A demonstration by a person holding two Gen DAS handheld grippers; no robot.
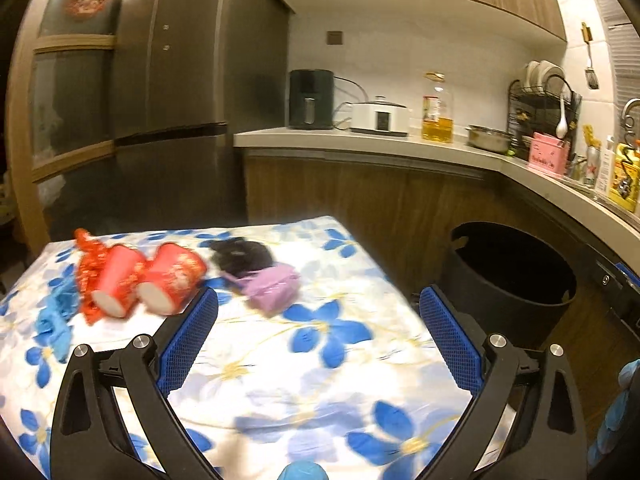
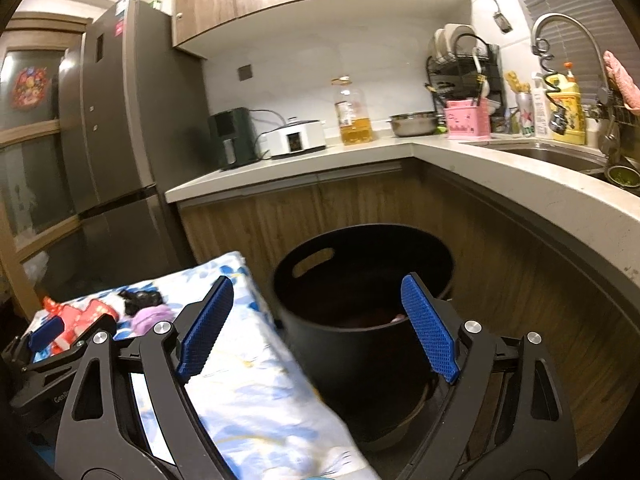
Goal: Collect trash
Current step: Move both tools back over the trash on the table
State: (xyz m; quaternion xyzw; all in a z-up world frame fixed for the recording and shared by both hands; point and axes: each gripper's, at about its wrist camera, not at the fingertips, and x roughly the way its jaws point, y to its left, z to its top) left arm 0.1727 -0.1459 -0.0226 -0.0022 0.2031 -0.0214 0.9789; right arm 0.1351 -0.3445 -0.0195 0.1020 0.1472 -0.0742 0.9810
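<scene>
1. Trash lies on the floral cloth [image 1: 304, 360] that covers our table: two red paper cups [image 1: 148, 284] on their sides and touching each other, a crumpled red wrapper [image 1: 86, 256] just behind them, a black crumpled piece [image 1: 240, 256] and a lilac wad [image 1: 272, 288] touching its near side.
2. Something blue and crumpled [image 1: 56, 316] sits at the cloth's left edge beside the cups; the blur keeps us from telling what it is.
3. Our left gripper [image 1: 318, 320] hangs above the cloth with its blue pads spread wide and nothing between them. Its left fingertip [image 1: 200, 312] shows just in front of the nearer cup, but we cannot tell whether it touches.
4. Our right gripper [image 2: 318, 308] points at the black bin [image 2: 352, 344], which stands on the floor just beside the table's right edge, in front of the wooden cabinets [image 2: 280, 216]. Its jaws are also wide apart and empty.
5. Inside the bin we make out something reddish and pale low down, too dark to name.
6. In the right wrist view, the left gripper [image 2: 60, 336] appears at the far left, over the cups.
7. Behind, a counter [image 2: 360, 152] carries a dark appliance [image 2: 232, 138], a white cooker [image 2: 296, 138], an oil bottle [image 2: 354, 114] and a steel bowl [image 2: 414, 124]; a fridge [image 2: 112, 120] stands to the left.
</scene>
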